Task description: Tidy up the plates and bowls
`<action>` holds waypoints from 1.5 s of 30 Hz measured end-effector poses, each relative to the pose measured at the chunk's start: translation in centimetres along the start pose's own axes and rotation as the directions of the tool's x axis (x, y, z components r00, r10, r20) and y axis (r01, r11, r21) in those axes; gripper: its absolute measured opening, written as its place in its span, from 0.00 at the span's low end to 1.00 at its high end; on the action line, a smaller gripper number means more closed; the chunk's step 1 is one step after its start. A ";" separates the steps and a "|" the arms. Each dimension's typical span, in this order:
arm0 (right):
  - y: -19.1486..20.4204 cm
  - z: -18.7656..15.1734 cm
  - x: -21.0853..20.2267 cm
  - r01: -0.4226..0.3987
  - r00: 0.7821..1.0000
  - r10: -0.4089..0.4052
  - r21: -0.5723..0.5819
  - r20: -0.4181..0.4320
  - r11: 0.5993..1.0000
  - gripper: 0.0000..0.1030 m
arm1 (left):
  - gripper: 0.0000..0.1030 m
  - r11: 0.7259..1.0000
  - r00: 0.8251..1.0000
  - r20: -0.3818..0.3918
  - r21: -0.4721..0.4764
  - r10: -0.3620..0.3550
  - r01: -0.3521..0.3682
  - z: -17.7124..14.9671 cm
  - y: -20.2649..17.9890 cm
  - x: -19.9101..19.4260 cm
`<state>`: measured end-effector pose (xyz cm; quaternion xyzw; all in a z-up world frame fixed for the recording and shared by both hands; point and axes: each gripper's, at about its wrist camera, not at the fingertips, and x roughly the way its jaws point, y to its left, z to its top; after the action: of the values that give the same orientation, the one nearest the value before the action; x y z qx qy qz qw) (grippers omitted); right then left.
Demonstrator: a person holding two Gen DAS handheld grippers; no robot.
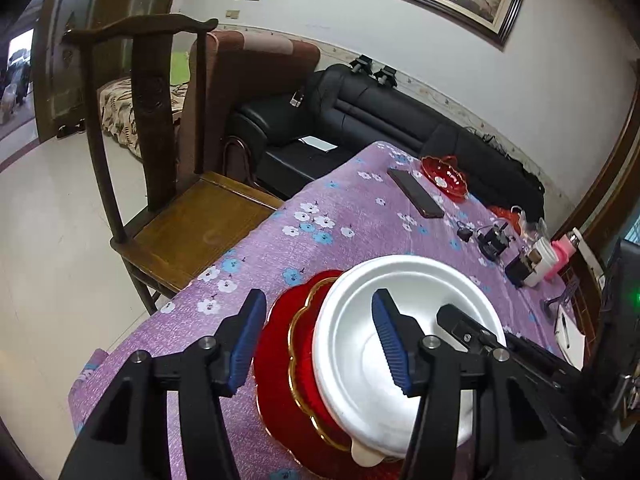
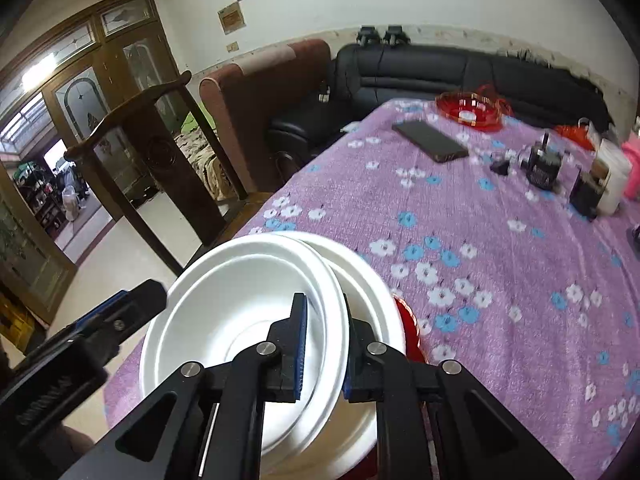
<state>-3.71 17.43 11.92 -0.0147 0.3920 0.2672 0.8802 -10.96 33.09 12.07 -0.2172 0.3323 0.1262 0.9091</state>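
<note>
A white bowl [image 1: 404,344] rests tilted on a stack of red plates [image 1: 280,364] with gold rims at the near edge of the purple flowered tablecloth. My left gripper [image 1: 320,340] is open, one finger left of the stack and one over the bowl's inside. My right gripper [image 2: 324,344] is shut on the rim of the top white bowl [image 2: 240,312], which sits nested in a second white bowl [image 2: 360,280]. The red plates [image 2: 408,332] show just beyond. The right gripper's finger also shows in the left wrist view [image 1: 464,328] at the bowl's right rim.
A red glass dish [image 1: 444,178] and a dark phone [image 1: 416,194] lie at the far end of the table. Small black adapters [image 1: 492,240], a white and pink container [image 1: 548,260] stand at the right. A wooden chair [image 1: 192,220] stands beside the table's left edge.
</note>
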 end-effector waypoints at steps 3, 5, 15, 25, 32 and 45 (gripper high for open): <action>0.8 -0.1 -1.1 0.044 0.997 -0.040 -0.049 0.064 0.998 0.43 | 0.61 1.000 0.999 0.033 0.001 0.003 -0.003 0.0 -0.1 -1.2; 1.2 -0.1 -1.8 0.075 0.992 -0.067 -0.074 0.103 0.994 0.63 | 0.67 1.000 0.998 0.068 0.004 0.013 -0.013 -0.1 -0.4 -2.2; -0.9 -0.7 -9.3 0.147 0.944 -0.129 -0.038 0.304 0.988 0.74 | 0.90 0.993 0.957 0.281 0.071 0.069 -0.093 -0.9 -3.2 -7.7; -9.8 -4.8 -12.1 0.173 0.936 -0.214 0.166 0.278 0.971 0.80 | 0.95 0.966 0.955 0.289 0.224 0.064 -0.132 -3.9 -9.4 -7.8; -12.5 -7.9 -13.5 0.157 0.940 -0.216 0.229 0.262 0.961 0.81 | 0.96 0.926 0.976 0.214 0.358 0.043 -0.120 -6.9 -14.7 -6.3; -14.1 -11.4 -14.1 0.141 0.943 -0.227 0.322 0.246 0.936 0.83 | 0.96 0.919 0.980 0.189 0.371 0.063 -0.131 -7.8 -16.4 -5.5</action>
<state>-12.39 -3.78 11.26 0.1197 0.2970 0.1197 0.9398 -13.27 14.57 15.46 -0.0076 0.2807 0.1226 0.9519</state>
